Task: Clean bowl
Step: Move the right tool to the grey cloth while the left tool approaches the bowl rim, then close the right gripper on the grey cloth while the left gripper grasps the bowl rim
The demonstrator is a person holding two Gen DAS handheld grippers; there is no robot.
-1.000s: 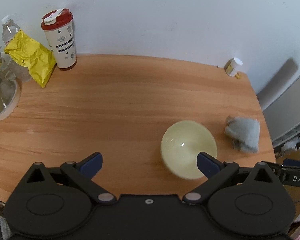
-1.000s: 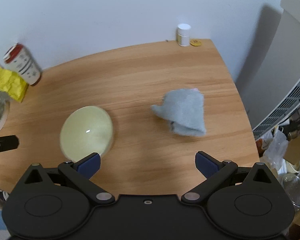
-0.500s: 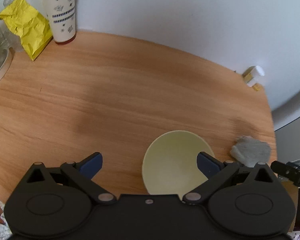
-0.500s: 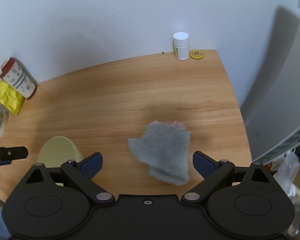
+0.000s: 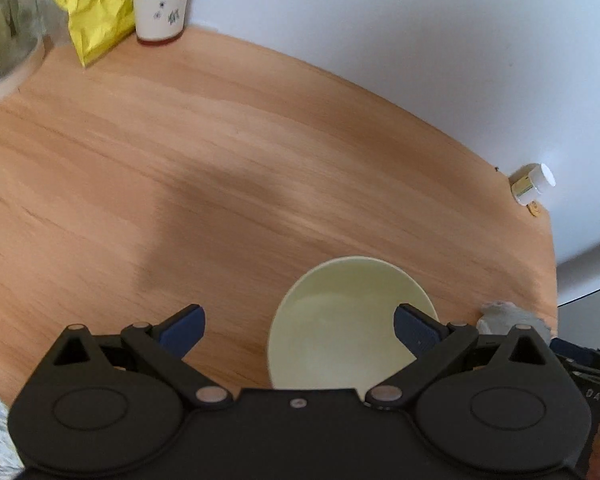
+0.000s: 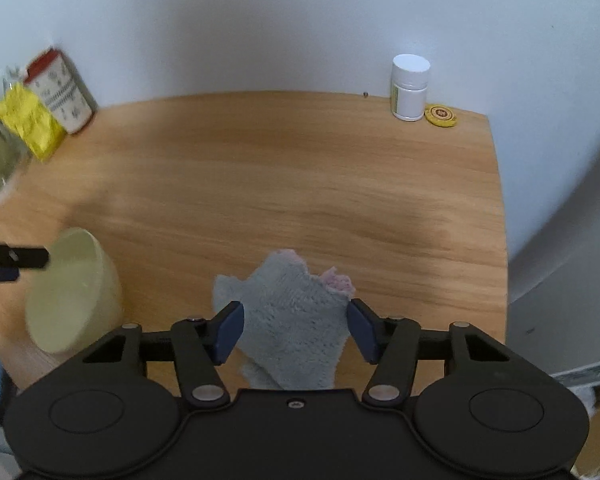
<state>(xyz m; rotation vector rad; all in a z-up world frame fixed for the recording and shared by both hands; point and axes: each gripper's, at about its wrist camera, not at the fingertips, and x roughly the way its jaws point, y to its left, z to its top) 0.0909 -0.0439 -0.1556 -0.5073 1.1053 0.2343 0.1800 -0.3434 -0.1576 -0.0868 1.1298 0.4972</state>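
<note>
right gripper (image 6: 295, 331) of mine is closing around the grey cloth (image 6: 292, 320), pads not yet pressing, grab step; next i wipe the bowl (image 6: 72, 292).

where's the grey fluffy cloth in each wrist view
Left wrist: the grey fluffy cloth peeks out at lower right, by the table edge.
Right wrist: lower centre, between the closing right gripper jaws, pads not yet pressing.
Shared landmark: the pale yellow-green bowl.
</note>
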